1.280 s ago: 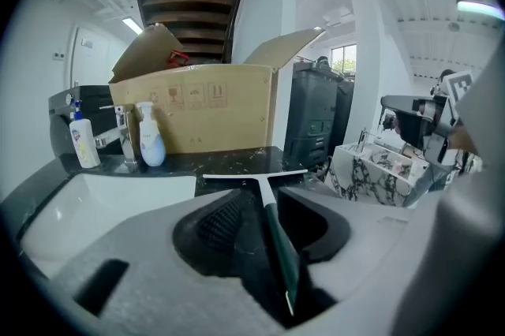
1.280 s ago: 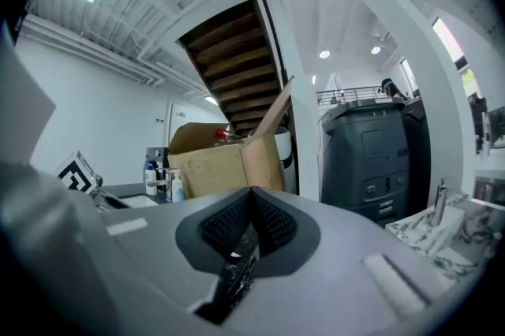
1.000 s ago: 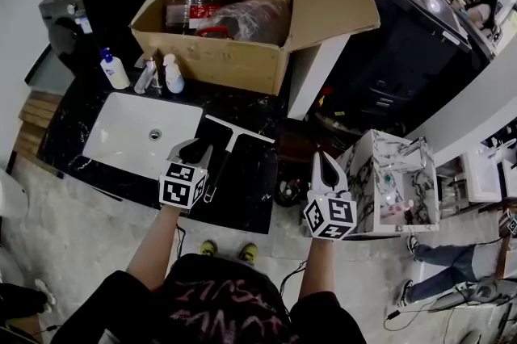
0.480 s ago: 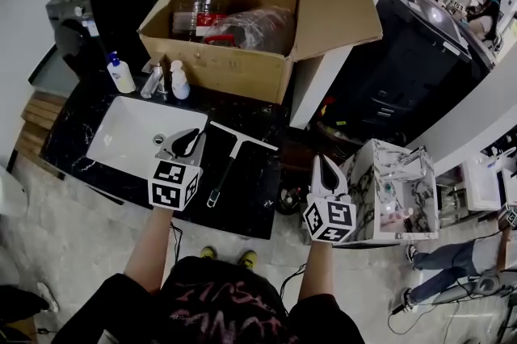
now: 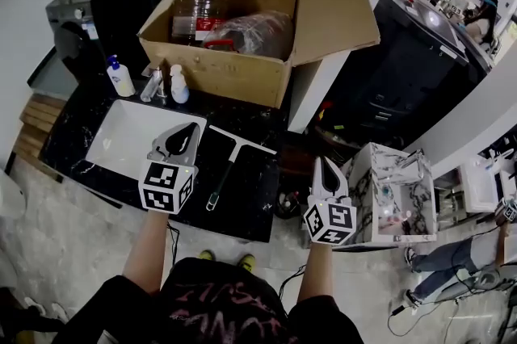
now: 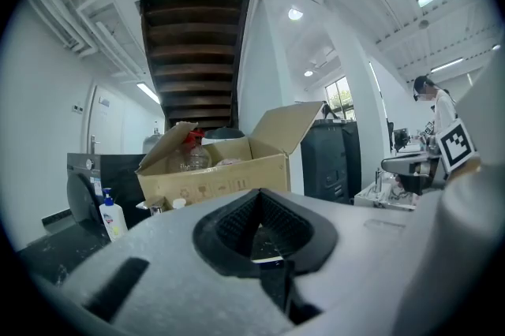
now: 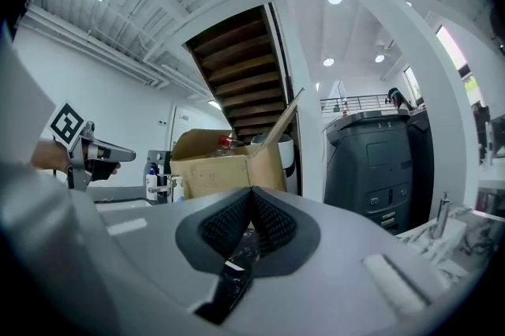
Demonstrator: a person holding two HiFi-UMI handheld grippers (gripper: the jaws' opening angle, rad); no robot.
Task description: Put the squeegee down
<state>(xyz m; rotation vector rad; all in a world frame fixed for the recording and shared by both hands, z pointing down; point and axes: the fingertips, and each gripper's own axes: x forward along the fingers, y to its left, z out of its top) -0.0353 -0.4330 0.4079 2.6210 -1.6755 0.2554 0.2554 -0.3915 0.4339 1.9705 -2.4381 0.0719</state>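
The squeegee lies flat on the dark marble counter, with its blade toward the box and its handle toward the front edge. My left gripper hangs above the counter just left of the squeegee, apart from it, jaws shut and empty. In the left gripper view the left gripper has its pads closed together with nothing between them. My right gripper is held off the counter's right end, shut and empty. The right gripper in its own view points level toward the box.
An open cardboard box with bottles and a bag stands at the back of the counter. A white sink, a faucet and two pump bottles are at the left. A marble-patterned stand is at the right.
My left gripper has lifted off the squeegee's handle and its jaws have closed. The squeegee stays on the counter. The right gripper has kept still.
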